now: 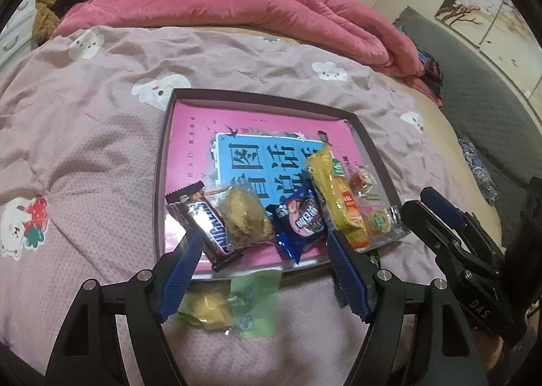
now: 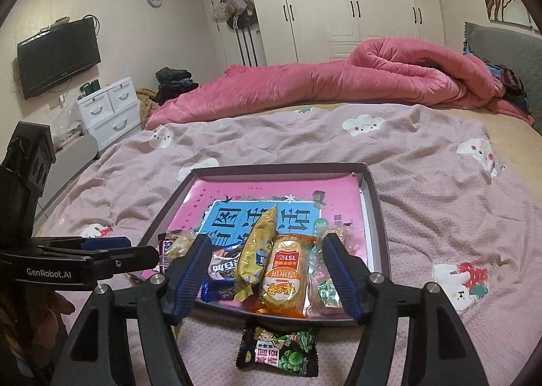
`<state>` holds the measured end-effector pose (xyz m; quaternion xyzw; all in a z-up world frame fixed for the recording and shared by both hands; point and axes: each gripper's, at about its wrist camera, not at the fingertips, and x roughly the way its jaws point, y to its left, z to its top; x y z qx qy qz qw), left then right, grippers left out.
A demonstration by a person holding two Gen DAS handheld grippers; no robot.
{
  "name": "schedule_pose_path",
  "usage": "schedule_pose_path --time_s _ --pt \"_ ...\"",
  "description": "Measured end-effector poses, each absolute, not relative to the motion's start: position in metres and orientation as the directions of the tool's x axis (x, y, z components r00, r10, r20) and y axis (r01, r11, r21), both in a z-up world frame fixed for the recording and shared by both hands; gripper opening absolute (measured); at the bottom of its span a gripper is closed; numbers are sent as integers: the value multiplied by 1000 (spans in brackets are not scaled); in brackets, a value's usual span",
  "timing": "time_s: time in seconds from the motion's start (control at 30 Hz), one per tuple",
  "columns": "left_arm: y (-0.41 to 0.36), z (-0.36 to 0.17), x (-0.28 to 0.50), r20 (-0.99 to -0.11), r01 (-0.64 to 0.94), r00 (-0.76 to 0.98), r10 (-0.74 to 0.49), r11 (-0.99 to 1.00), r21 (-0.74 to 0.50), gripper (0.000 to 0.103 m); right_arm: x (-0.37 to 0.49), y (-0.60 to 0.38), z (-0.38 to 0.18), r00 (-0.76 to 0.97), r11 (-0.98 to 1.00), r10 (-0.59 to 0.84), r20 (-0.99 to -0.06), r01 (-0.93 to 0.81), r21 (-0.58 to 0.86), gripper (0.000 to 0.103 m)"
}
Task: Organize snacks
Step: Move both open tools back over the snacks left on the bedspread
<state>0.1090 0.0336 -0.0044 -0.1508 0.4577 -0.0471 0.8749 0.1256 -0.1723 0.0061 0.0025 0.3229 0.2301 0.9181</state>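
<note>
A shallow dark-rimmed tray (image 1: 162, 162) (image 2: 377, 203) with a pink and blue liner lies on the bed. Along its near edge sit a Snickers bar (image 1: 206, 227), a clear-wrapped pastry (image 1: 245, 215), a blue Oreo pack (image 1: 299, 220) (image 2: 220, 271), a yellow packet (image 1: 325, 179) (image 2: 257, 243), an orange-labelled cake (image 2: 283, 279) and small clear-wrapped sweets (image 1: 364, 181) (image 2: 325, 291). A green-wrapped yellow sweet (image 1: 230, 306) lies on the quilt before the tray, between my open, empty left gripper's (image 1: 262, 279) fingers. A black green-pea packet (image 2: 279, 350) lies on the quilt below my open, empty right gripper (image 2: 264, 271).
The pink-grey quilt (image 1: 84, 149) with cartoon prints covers the bed. A rolled pink duvet (image 2: 338, 81) lies along the far side. A grey headboard (image 2: 501, 47) stands right. White drawers (image 2: 108, 108) and a wall TV (image 2: 57, 54) stand at left.
</note>
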Motion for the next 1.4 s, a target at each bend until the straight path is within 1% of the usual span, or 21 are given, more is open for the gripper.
schedule_pose_path --time_s 0.07,0.13,0.23,0.33,0.7,1.03,1.4 --pt "32 -2 106 -786 -49 579 -217 953 -299 78 123 -173 8 686 895 423 -592 -418 156 75" --pt "29 1 103 -785 -39 582 -212 957 -288 78 120 -173 10 687 896 424 -590 -414 162 76" --pt "27 4 100 -781 -28 586 -215 958 -285 78 116 -174 11 680 893 432 -593 -413 179 80" --pt "26 5 96 -781 -21 585 -218 959 -284 78 111 -174 11 670 891 438 -600 -413 189 81" --pt "24 5 81 -790 -19 576 -210 963 -270 78 91 -177 6 635 884 456 -624 -404 235 82" --pt "26 0 70 -804 -26 558 -203 965 -262 78 76 -173 2 619 889 439 -652 -403 216 82" --pt "33 -9 54 -824 -37 529 -204 964 -262 78 73 -181 -4 600 902 419 -681 -359 239 83"
